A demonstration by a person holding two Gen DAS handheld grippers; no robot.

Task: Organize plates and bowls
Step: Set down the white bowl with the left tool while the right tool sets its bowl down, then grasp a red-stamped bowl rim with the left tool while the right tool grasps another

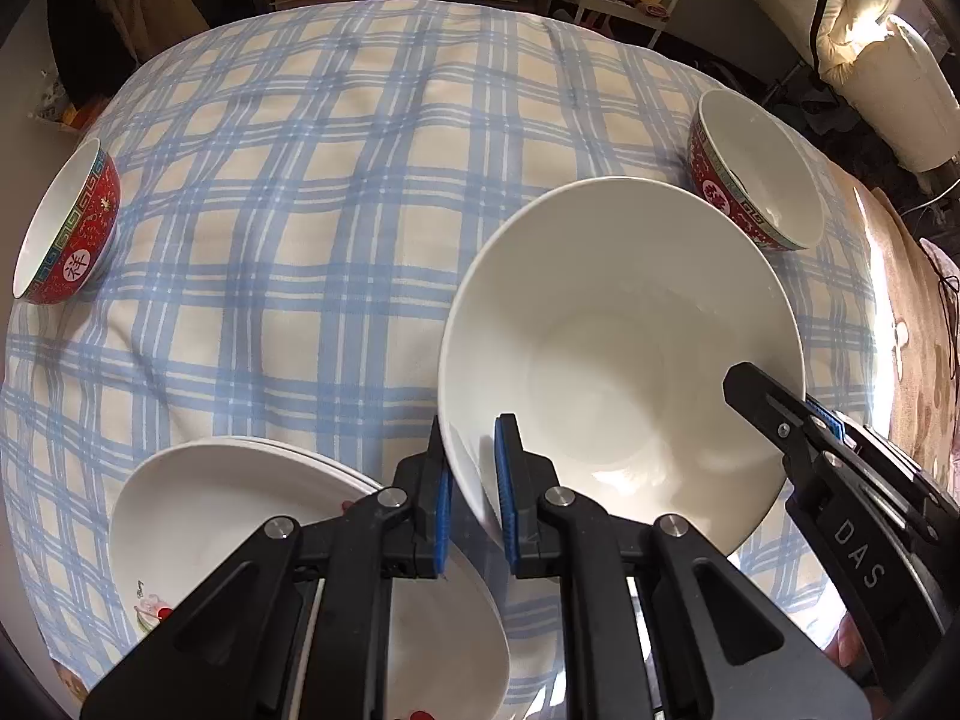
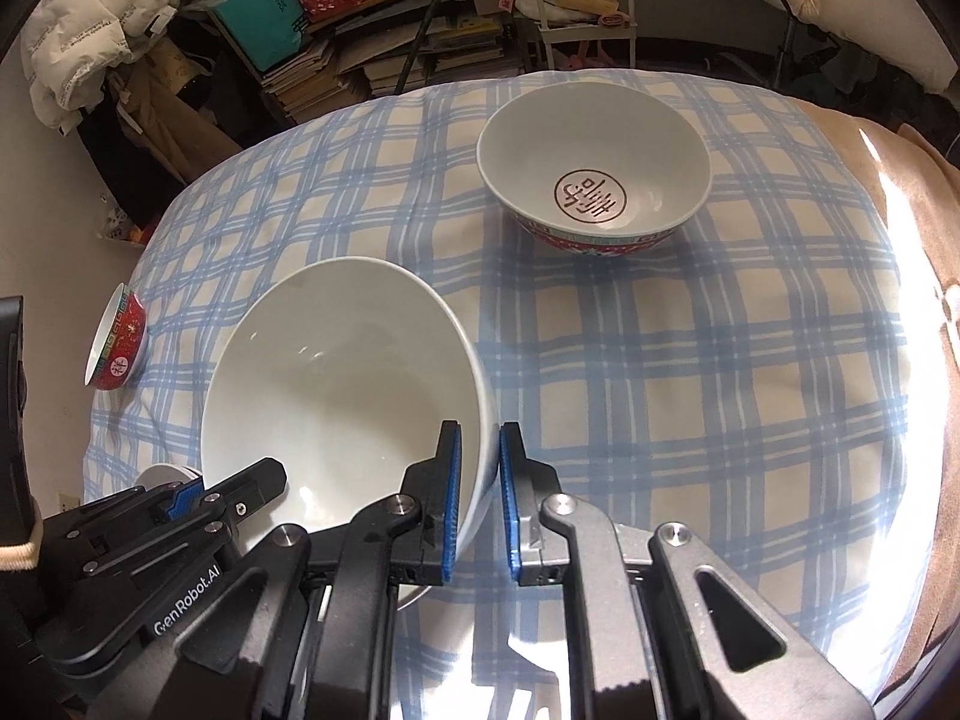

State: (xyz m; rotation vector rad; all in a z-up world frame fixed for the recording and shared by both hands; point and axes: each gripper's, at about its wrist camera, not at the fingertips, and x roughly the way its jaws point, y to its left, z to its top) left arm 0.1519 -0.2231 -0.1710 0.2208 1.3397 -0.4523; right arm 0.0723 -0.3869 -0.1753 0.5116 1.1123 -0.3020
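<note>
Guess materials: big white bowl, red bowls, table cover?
Big white bowl: looks like glazed ceramic or porcelain; glossy, with sharp window highlights inside.
Red bowl on the left and red bowl on the right: likely glazed porcelain too; enamel-like red pattern outside, shiny white inside.
Table cover: soft woven or fleecy fabric; matte, blue plaid, with wrinkles and puffy folds.

A: We note a plaid cloth [image 1: 288,252] covering the work surface, with shelves [image 2: 420,54] of stacked books behind.

B: We confirm. Strong light enters at right; white bedding [image 1: 864,30] lies there.
</note>
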